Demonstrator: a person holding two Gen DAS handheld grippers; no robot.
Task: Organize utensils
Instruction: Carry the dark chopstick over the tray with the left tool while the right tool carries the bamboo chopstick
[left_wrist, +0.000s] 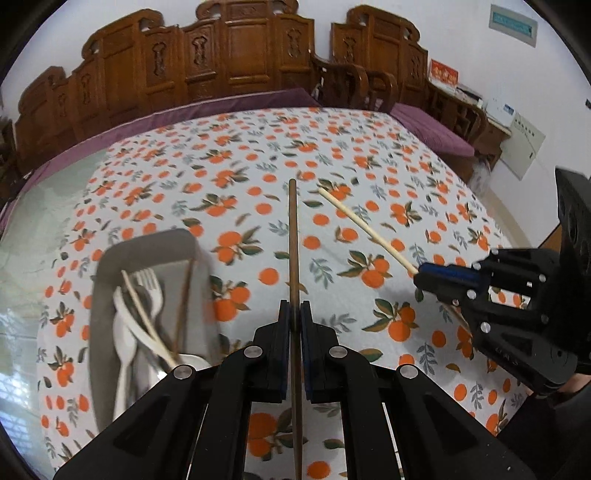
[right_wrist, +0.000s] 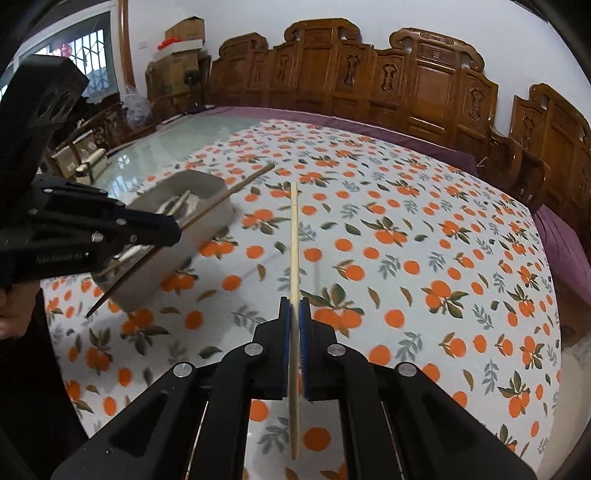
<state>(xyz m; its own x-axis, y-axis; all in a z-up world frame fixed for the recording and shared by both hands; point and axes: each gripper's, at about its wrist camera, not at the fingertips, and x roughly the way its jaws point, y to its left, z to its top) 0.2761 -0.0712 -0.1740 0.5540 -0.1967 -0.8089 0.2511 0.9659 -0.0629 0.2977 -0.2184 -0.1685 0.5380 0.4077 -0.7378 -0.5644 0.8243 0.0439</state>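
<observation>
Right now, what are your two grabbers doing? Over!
Left gripper shut on dark chopstick. Right gripper shut on pale chopstick. Gray tray already holds utensils. Nothing blocking.

Dark wooden chopstick (left_wrist: 293, 236) in left claw (left_wrist: 295, 314); pale bamboo-like chopstick (right_wrist: 293, 236) in right claw (right_wrist: 294, 310); matt grey tray (left_wrist: 110, 266) left, white glossy plastic fork (left_wrist: 153, 288) inside; printed cloth (left_wrist: 258, 155) beneath

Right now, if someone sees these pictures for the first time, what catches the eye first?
Each gripper pinches one chopstick above the orange-print tablecloth: the left gripper holds a dark brown chopstick, the right gripper a pale chopstick. On the left stands a grey tray holding white forks and more chopsticks.
</observation>
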